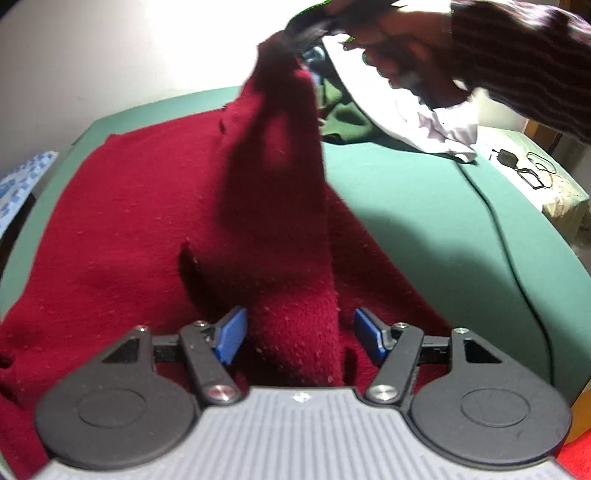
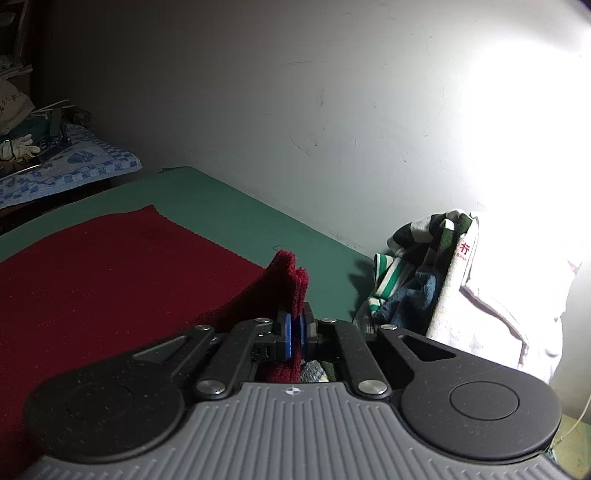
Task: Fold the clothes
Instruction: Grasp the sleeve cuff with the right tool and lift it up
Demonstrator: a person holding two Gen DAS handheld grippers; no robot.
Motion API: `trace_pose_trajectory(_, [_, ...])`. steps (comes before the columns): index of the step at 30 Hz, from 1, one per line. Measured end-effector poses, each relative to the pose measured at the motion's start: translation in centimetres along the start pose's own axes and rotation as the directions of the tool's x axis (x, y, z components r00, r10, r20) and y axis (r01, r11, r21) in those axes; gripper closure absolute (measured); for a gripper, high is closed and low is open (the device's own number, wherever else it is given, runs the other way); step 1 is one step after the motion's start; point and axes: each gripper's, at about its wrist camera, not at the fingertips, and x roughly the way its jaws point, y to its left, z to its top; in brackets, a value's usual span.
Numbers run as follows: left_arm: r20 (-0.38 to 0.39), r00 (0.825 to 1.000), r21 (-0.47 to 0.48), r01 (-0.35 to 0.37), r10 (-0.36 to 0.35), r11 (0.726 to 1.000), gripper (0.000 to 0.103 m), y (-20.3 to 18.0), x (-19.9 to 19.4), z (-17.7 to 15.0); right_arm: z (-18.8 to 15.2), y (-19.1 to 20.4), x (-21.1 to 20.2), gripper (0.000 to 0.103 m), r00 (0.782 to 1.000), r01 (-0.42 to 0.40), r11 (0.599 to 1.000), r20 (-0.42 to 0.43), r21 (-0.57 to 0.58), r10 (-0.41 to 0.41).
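Observation:
A dark red knit sweater lies spread on the green table. One sleeve is lifted and stretched from my left gripper up to my right gripper at the top. My left gripper is open, with the sleeve running between its blue pads. In the right wrist view my right gripper is shut on the sleeve's end, held above the table, with the sweater's body flat to the left.
A pile of other clothes, white, green-striped and blue, sits at the table's far right by the wall. A black cable crosses the table. A blue patterned towel with gloves lies on a side surface left.

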Motion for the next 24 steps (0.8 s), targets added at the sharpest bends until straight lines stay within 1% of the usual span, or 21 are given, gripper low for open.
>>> trace_pose_trajectory(5, [0.007, 0.999, 0.023, 0.039, -0.039, 0.999, 0.033, -1.1, 0.4, 0.8, 1.1, 0.1, 2.6, 0.098, 1.000, 0.003, 1.000, -0.006, 0.011, -0.003])
trace_pose_trajectory(10, [-0.009, 0.998, 0.044, 0.070, -0.070, 0.997, 0.031, -2.4, 1.1, 1.0, 1.4, 0.8, 5.1, 0.098, 0.999, -0.031, 0.999, -0.024, 0.044, 0.032])
trace_pose_trajectory(12, [-0.016, 0.997, 0.058, 0.074, -0.073, 0.996, 0.030, -2.7, 1.3, 1.1, 1.3, 0.9, 5.9, 0.098, 0.998, -0.048, 0.996, -0.024, 0.071, 0.050])
trace_pose_trajectory(15, [-0.025, 0.996, 0.053, 0.084, -0.083, 0.995, 0.030, -2.6, 1.5, 1.2, 1.3, 0.7, 7.3, 0.098, 0.997, -0.062, 0.991, -0.032, 0.121, 0.066])
trace_pose_trajectory(20, [-0.040, 0.994, 0.057, 0.099, -0.097, 0.993, 0.027, -2.6, 2.0, 1.6, 0.8, 0.0, 9.8, 0.098, 0.991, -0.105, 0.966, -0.055, 0.238, 0.121])
trace_pose_trajectory(23, [-0.044, 0.994, 0.062, 0.102, -0.099, 0.993, 0.027, -2.4, 1.8, 1.8, 0.4, 0.2, 10.4, 0.099, 0.983, -0.158, 0.949, -0.048, 0.272, 0.177])
trace_pose_trajectory(24, [-0.038, 0.994, 0.051, 0.103, -0.101, 0.993, 0.027, -2.1, 1.6, 1.9, 0.3, 0.2, 10.5, 0.099, 0.983, -0.157, 0.950, -0.049, 0.272, 0.176])
